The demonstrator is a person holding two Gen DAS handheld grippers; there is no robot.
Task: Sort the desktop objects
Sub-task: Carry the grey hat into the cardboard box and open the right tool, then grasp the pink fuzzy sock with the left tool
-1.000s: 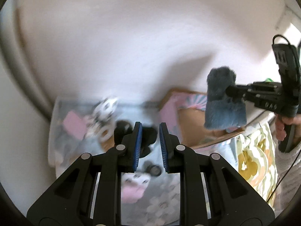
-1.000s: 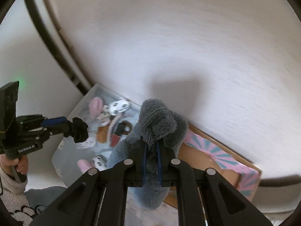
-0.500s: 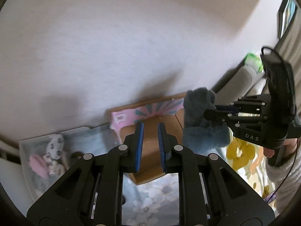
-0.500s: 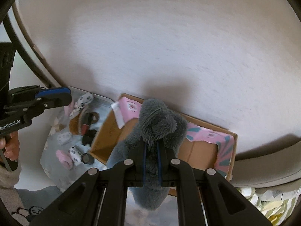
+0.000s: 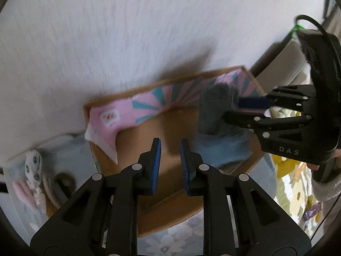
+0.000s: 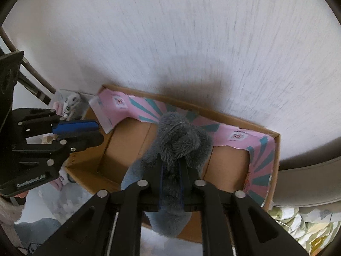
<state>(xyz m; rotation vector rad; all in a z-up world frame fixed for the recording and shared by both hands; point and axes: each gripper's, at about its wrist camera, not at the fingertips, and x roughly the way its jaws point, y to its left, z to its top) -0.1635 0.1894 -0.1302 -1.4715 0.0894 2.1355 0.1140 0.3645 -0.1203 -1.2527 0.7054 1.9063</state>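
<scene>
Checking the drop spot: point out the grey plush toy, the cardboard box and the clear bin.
grey plush toy (image 6: 181,136), right wrist view, fuzzy head.
cardboard box (image 6: 125,140), right wrist view, bare inner floor.
clear bin (image 5: 70,149), left wrist view, pale wall.

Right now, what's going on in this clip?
A person holding a tool in each hand is sorting toys. The right tool has a fuzzy grey-blue plush toy between its fingers, hanging over the open brown cardboard box with pink and teal flaps; its jaws have just been opening, so the drop looks under way. The left tool is shut and empty over the same box. More small plush toys lie in the clear plastic bin beside it.
</scene>
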